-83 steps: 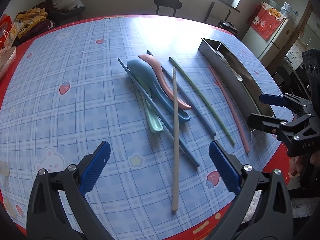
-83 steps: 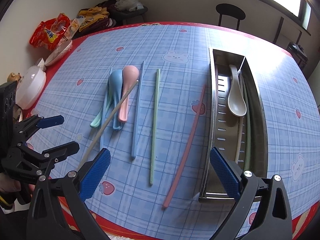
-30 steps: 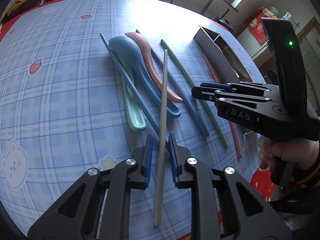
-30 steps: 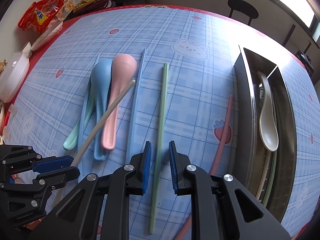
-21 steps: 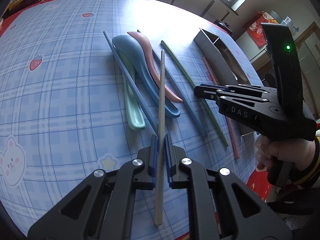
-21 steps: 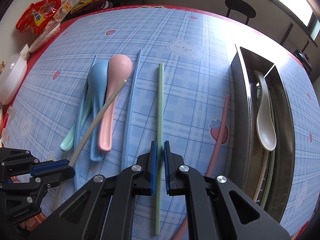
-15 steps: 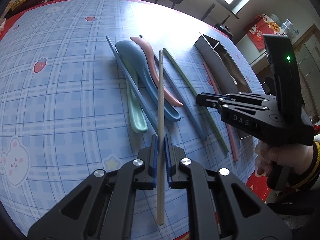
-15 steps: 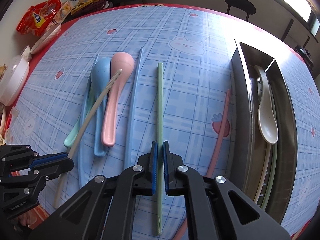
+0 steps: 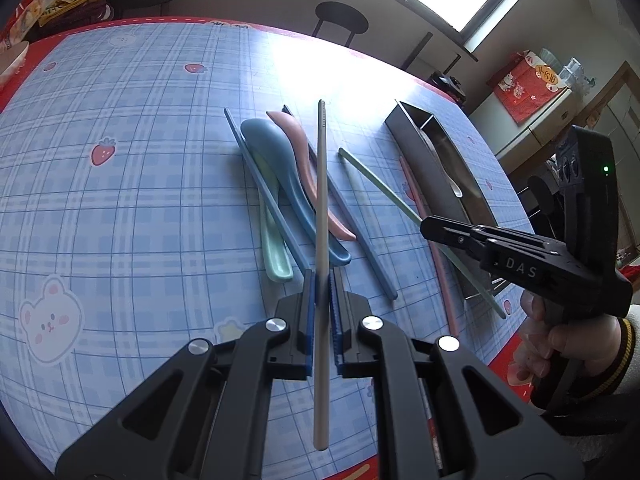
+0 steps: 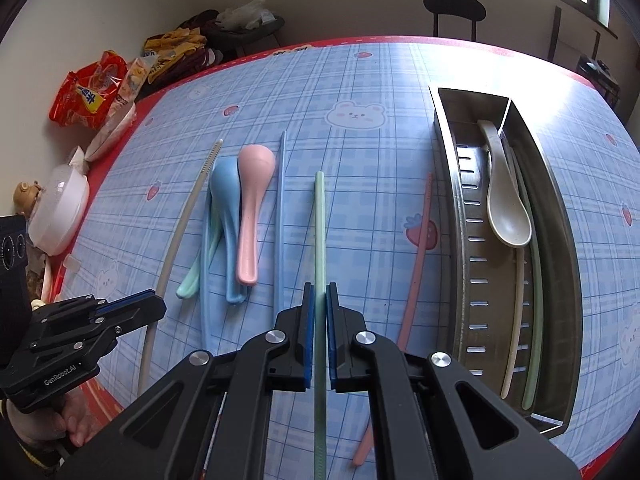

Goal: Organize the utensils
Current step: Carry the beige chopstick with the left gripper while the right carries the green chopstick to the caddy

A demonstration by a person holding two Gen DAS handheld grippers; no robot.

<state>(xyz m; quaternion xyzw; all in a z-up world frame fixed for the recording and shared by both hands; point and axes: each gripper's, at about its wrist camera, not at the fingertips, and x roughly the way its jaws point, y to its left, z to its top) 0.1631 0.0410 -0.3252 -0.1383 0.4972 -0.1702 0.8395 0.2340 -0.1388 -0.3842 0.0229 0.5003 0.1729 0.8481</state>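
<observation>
My left gripper [image 9: 321,286] is shut on a beige chopstick [image 9: 321,200] and holds it lifted above the table; it also shows in the right wrist view [image 10: 176,248]. My right gripper [image 10: 319,300] is shut on a green chopstick [image 10: 319,232], also lifted; it shows in the left wrist view [image 9: 380,188]. On the blue checked table lie a blue spoon [image 10: 226,208], a pink spoon [image 10: 252,204], a mint spoon [image 10: 192,276], blue chopsticks [image 10: 280,216] and a pink chopstick [image 10: 418,256]. The steel tray [image 10: 560,240] holds a beige spoon [image 10: 506,208], a beige chopstick and a green chopstick.
Snack bags [image 10: 92,92] and a white lidded bowl [image 10: 58,208] sit at the table's left edge. A black stool [image 10: 454,8] stands beyond the far edge. The red table rim [image 10: 120,400] runs close under both grippers.
Both grippers closed from open onto their chopsticks, then lifted them off the table. The beige chopstick swung off the spoons to their left; the green one rose at its near end.
</observation>
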